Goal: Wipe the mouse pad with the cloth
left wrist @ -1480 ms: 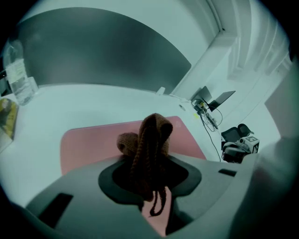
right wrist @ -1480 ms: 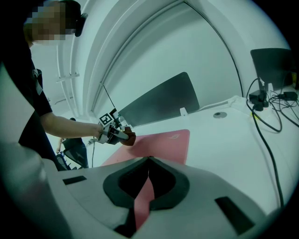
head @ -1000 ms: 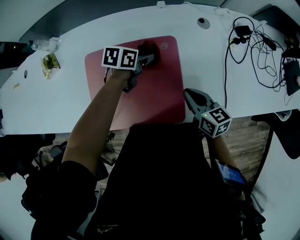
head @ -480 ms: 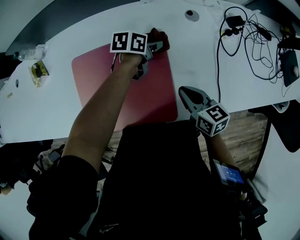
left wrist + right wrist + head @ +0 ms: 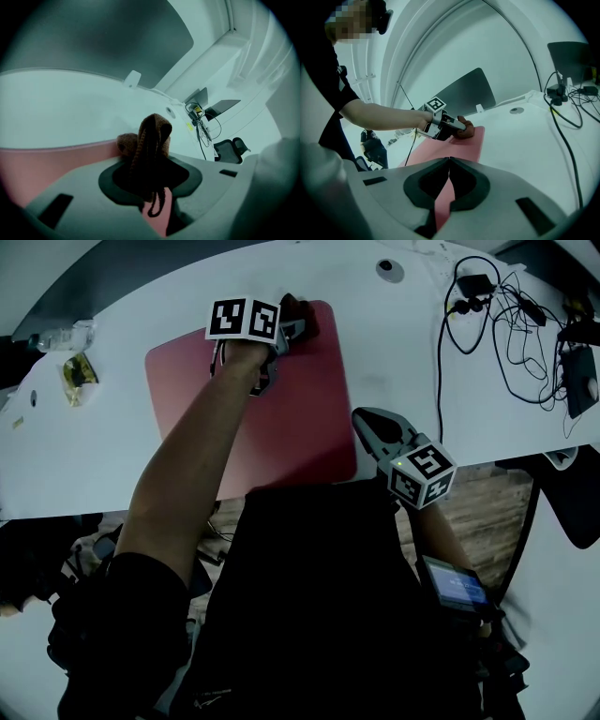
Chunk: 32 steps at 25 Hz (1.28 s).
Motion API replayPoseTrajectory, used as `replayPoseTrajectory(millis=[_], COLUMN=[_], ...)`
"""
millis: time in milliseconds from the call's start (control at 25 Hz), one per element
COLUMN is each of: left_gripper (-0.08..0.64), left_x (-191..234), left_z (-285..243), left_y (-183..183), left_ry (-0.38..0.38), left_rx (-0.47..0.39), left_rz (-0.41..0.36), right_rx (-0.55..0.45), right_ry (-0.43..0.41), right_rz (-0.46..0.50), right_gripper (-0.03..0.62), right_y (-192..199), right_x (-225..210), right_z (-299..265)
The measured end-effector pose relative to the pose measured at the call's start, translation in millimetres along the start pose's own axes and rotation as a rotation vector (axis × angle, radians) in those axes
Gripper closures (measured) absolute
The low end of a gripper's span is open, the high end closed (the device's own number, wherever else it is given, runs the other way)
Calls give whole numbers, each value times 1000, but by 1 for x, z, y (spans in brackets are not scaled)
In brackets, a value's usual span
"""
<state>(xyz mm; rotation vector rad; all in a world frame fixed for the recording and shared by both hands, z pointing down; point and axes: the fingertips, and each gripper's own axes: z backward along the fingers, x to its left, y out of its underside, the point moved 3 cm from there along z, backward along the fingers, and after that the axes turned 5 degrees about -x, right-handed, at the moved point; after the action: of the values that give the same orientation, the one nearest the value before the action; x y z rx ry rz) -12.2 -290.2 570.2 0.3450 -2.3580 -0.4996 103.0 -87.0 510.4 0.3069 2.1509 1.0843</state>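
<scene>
A pink mouse pad (image 5: 300, 418) lies on the white table (image 5: 403, 352). My left gripper (image 5: 298, 327) is shut on a brown knitted cloth (image 5: 302, 313) and presses it onto the pad near its far right corner. In the left gripper view the cloth (image 5: 151, 138) bunches up between the jaws, with the pad (image 5: 42, 168) beneath. My right gripper (image 5: 367, 423) hovers shut and empty at the pad's near right corner. In the right gripper view its closed jaws (image 5: 449, 161) face the pad (image 5: 457, 149), the cloth (image 5: 465, 129) and the left gripper (image 5: 452, 124).
A tangle of black cables (image 5: 506, 324) with a plug lies on the table's far right. A plastic bottle (image 5: 61, 337) and a wrapper (image 5: 77, 376) sit at the far left. A round grommet (image 5: 386, 268) is behind the pad. The table's near edge runs just under the pad.
My left gripper carried the cloth out to the pad's far right corner and has come back slightly left along the far edge. The right gripper has hardly moved.
</scene>
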Motion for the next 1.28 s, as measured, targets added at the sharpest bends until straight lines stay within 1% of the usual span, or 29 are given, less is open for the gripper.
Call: replayPoseTrajectory(millis=[280, 560, 640, 760, 880, 1080, 1200, 1280], left_gripper=[428, 426, 425, 423, 422, 419, 419, 419], left_x=[50, 114, 130, 157, 181, 208, 222, 229], left_z=[47, 106, 118, 143, 169, 195, 211, 221], left_y=[7, 17, 20, 24, 28, 38, 41, 45], left_ry=[-71, -117, -118, -114, -135, -192, -233, -262], left_rx=[-3, -13, -21, -48, -87, -116, -139, -168], left_rz=[-10, 38, 54, 102, 147, 130, 134, 144], right_rx=[27, 38, 43, 50, 52, 58, 55, 53], right_ry=[-30, -44, -37, -37, -51, -53, -46, -40], right_rz=[31, 52, 61, 68, 70, 85, 92, 92], right_gripper=[566, 566, 566, 566, 566, 566, 566, 566], right_y=[2, -1, -3, -5, -5, -4, -3, -1], right_x=[13, 25, 27, 35, 40, 44, 49, 53], right_z=[-9, -19, -21, -31, -40, -40, -39, -37])
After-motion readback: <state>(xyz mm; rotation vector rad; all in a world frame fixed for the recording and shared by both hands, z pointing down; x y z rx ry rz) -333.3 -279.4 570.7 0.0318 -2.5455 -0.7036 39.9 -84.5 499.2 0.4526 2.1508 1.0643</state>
